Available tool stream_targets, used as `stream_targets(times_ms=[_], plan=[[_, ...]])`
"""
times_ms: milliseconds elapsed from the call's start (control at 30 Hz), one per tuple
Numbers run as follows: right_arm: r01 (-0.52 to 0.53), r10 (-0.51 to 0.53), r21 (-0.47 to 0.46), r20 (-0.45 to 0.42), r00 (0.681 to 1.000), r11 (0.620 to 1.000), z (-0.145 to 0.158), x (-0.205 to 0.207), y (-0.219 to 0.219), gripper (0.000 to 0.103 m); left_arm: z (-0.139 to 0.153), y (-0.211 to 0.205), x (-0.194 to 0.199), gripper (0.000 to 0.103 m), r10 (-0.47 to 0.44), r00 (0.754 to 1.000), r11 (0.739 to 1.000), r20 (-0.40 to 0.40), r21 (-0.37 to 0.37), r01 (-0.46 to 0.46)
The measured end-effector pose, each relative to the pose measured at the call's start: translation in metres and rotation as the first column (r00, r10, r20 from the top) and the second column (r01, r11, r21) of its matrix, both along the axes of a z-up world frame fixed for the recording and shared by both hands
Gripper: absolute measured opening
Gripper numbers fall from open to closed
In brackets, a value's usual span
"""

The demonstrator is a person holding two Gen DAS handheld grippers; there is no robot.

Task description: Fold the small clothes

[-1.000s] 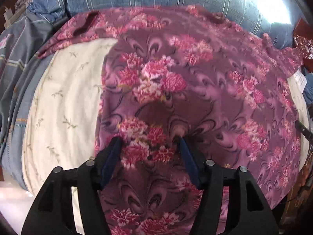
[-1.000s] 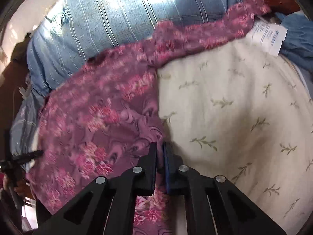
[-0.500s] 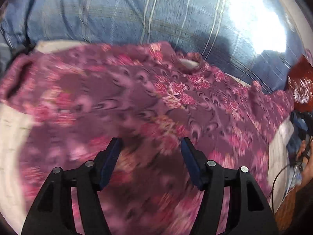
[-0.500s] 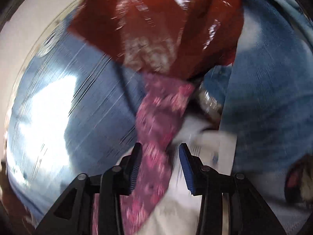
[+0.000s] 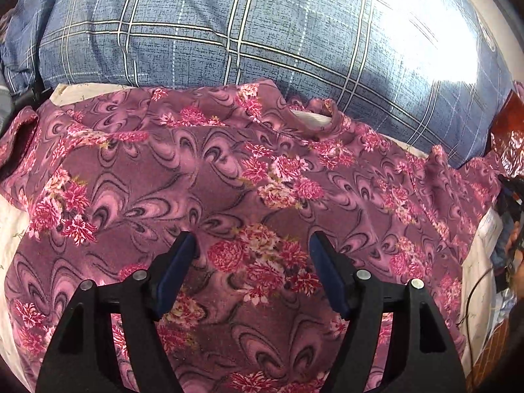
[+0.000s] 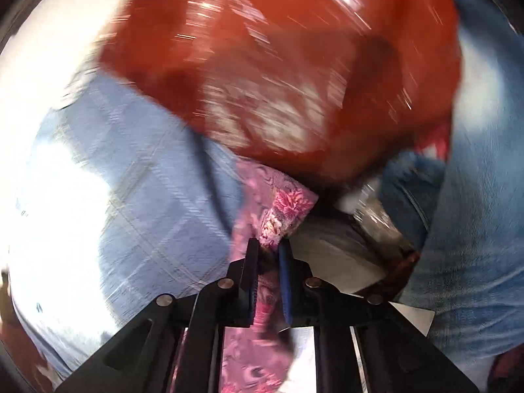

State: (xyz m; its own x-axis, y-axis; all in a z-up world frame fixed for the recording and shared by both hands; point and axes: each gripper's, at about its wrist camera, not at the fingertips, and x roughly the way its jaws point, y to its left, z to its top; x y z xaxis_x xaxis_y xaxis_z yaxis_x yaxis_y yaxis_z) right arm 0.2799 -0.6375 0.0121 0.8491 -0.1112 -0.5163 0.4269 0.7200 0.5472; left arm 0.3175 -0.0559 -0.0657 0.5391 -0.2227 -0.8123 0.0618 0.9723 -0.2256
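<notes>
A purple floral garment (image 5: 203,177) lies spread on a cream sheet, its neckline toward the blue plaid pillow. My left gripper (image 5: 253,249) is open and empty, its fingers hovering over the garment's middle. In the right wrist view my right gripper (image 6: 268,255) has its jaws nearly closed on the end of the garment's sleeve (image 6: 281,213), which sticks out past the fingertips and trails back under the gripper. The right view is motion-blurred.
A blue plaid pillow (image 5: 249,29) lies behind the garment. A shiny red bag (image 6: 278,65) and blue denim (image 6: 475,229) crowd the right gripper. A white paper (image 6: 334,255) lies under it. The cream sheet (image 5: 9,216) shows at the left.
My right gripper let go of the hem, moved to the sleeve end and closed on it. My left gripper moved forward over the garment toward the pillow, staying open.
</notes>
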Motion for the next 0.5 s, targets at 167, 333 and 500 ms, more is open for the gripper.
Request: stream_targets(times_ms=[167,333,500], plan=[[-0.111,0.112,-0.111,0.001,0.994,0.988,0.028,-0.008,0.053,0.01,0.003,0.004,0.005,0.072,-0.02,1.0,0.999,-0.022,-0.027,0.02],[-0.255,0.257,-0.13,-0.005,0.966,0.958,0.039,-0.013,0.126,0.01,0.007,0.012,0.01,0.072,-0.051,0.998,0.998,-0.046,-0.048,0.049],[-0.397,0.399,-0.076,0.003,0.917,0.915,0.034,-0.003,0.206,0.009,0.022,0.023,0.007,0.072,-0.055,0.998,0.998,-0.019,-0.013,0.055]])
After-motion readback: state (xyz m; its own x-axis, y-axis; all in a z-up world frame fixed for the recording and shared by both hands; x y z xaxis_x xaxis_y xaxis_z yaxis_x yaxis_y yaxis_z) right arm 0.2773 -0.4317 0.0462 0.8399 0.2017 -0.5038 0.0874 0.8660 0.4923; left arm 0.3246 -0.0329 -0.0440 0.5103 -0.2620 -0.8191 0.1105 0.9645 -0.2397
